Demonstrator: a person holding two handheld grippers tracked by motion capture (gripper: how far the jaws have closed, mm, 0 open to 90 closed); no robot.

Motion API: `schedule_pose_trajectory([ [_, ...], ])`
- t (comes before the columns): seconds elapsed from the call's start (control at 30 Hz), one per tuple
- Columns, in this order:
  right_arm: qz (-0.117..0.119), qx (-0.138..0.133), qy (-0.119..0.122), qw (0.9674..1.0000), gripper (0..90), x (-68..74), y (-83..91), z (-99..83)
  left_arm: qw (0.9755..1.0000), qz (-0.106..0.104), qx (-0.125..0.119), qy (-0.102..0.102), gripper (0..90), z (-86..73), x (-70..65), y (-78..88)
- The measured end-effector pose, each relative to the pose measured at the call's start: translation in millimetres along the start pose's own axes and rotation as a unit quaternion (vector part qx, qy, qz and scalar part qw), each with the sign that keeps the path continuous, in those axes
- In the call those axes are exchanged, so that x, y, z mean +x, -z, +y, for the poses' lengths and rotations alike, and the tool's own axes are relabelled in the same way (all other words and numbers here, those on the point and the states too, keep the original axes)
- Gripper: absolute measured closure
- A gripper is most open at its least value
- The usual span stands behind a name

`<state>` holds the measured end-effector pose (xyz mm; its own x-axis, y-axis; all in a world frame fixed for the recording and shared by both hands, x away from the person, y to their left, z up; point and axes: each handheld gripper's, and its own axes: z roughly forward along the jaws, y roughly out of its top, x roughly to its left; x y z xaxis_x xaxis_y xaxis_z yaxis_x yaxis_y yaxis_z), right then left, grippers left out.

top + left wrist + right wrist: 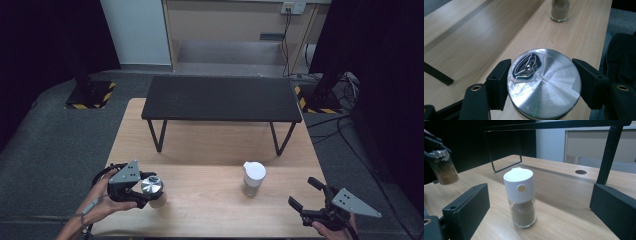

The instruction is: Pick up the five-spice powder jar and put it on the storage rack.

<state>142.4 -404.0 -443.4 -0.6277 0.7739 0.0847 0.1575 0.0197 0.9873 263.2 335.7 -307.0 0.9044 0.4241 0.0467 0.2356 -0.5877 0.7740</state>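
Left gripper (145, 192): jaws pinch a jar (544, 83) by its sides, one pad on each flank, just under the silver foil top. Foil torn open on one side, dark hole showing. In the right gripper view the jar (442, 167) hangs clear above the desk (210, 145), glass body, brown powder inside, slightly blurred. In the high view it sits at the desk's near left corner.

Right gripper (305, 192): jaws spread wide, nothing between them, not touching anything. Held at the near right edge of the desk.

Shaker (520, 197): upright on the desk, between the two grippers, near the right one. White cap, clear glass, brown powder filling the lower part.

Black stand (222, 97) across the far side of the desk.
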Motion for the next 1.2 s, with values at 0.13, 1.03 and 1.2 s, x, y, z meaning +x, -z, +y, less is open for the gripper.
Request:
schedule_pose_trajectory([
  [0.13, 0.0, -0.001, 0.0, 1.0, 3.0, 0.0, 0.0, -0.1, 0.9999, -0.011, -0.001, -0.008, 33.3, 19.1, 3.1, 9.5],
  [1.03, 0.002, -0.003, -0.003, 1.0, 3.0, -0.9, 0.6, -0.8, 0.9997, 0.018, -0.016, 0.002, 33.3, 142.0, 39.0, 56.6],
  [1.2, 0.002, -0.004, -0.004, 1.0, 3.0, -1.4, 0.4, -1.1, 0.9989, 0.039, -0.019, 0.018, 33.4, 160.2, 48.6, 56.8],
])
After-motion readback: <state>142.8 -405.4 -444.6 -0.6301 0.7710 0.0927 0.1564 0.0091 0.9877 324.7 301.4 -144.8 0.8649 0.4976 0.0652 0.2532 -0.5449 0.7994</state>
